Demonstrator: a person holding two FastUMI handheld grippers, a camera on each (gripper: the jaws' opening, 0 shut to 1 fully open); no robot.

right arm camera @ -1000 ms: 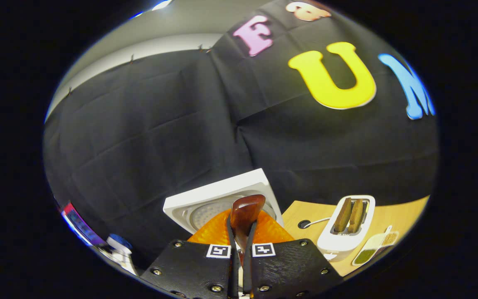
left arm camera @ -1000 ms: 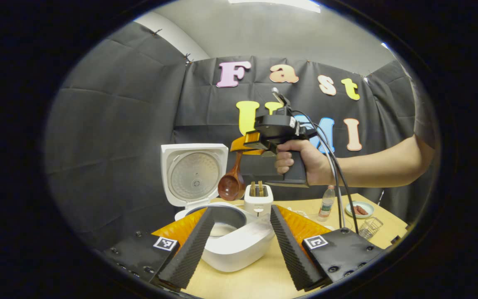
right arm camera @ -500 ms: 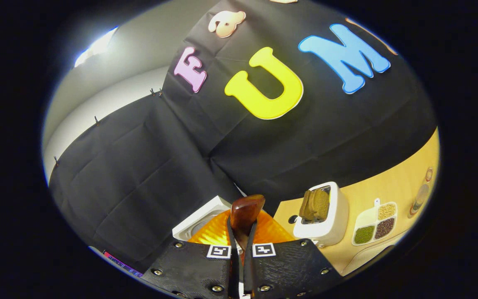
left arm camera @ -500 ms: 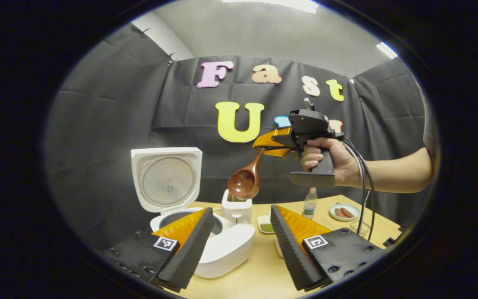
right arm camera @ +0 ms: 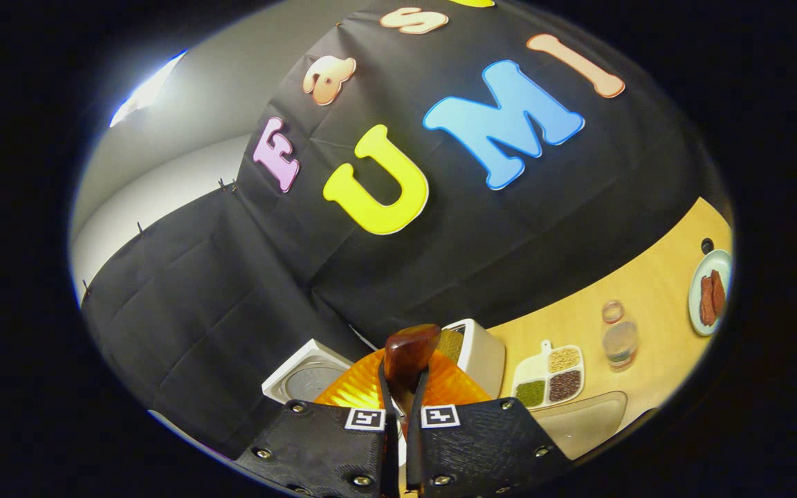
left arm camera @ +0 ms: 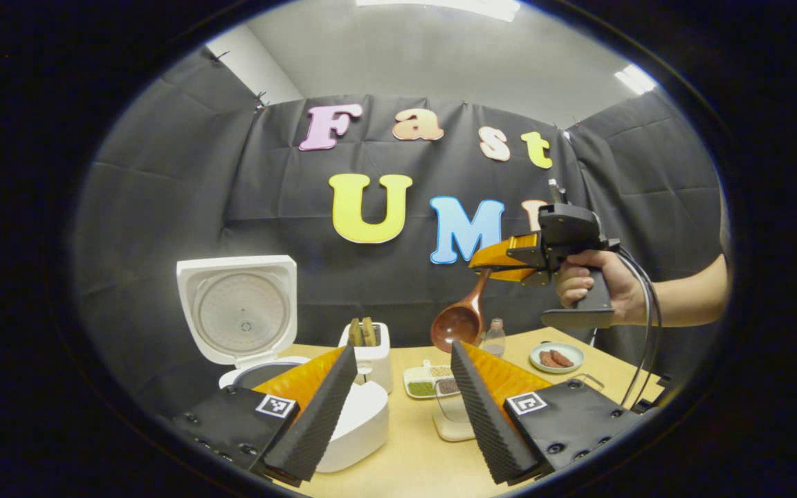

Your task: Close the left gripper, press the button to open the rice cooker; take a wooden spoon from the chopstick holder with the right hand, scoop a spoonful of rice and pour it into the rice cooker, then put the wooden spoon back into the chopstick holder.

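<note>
The white rice cooker (left arm camera: 360, 429) stands at the left with its lid (left arm camera: 236, 311) raised, and my left gripper (left arm camera: 398, 408) is open just in front of it, holding nothing. Farther right and higher, a hand holds my right gripper (left arm camera: 492, 259), which is shut on the handle of the wooden spoon (left arm camera: 457, 324). The spoon hangs bowl-down above the table. In the right gripper view the spoon (right arm camera: 409, 351) pokes out between the closed fingers of my right gripper (right arm camera: 403, 394), with the cooker lid (right arm camera: 305, 377) beyond it.
A toaster (left arm camera: 371, 346) holding bread stands beside the cooker. A divided dish of grains (left arm camera: 429, 382), a bottle (left arm camera: 494, 337), a plate of sausages (left arm camera: 556, 357), a wire holder (left arm camera: 585, 379) and a pale container (left arm camera: 450, 422) lie on the wooden table (left arm camera: 412, 463).
My right gripper has carried the spoon to the right, from above the cooker past the toaster. The left gripper view has swung right, so the cooker sits farther left.
</note>
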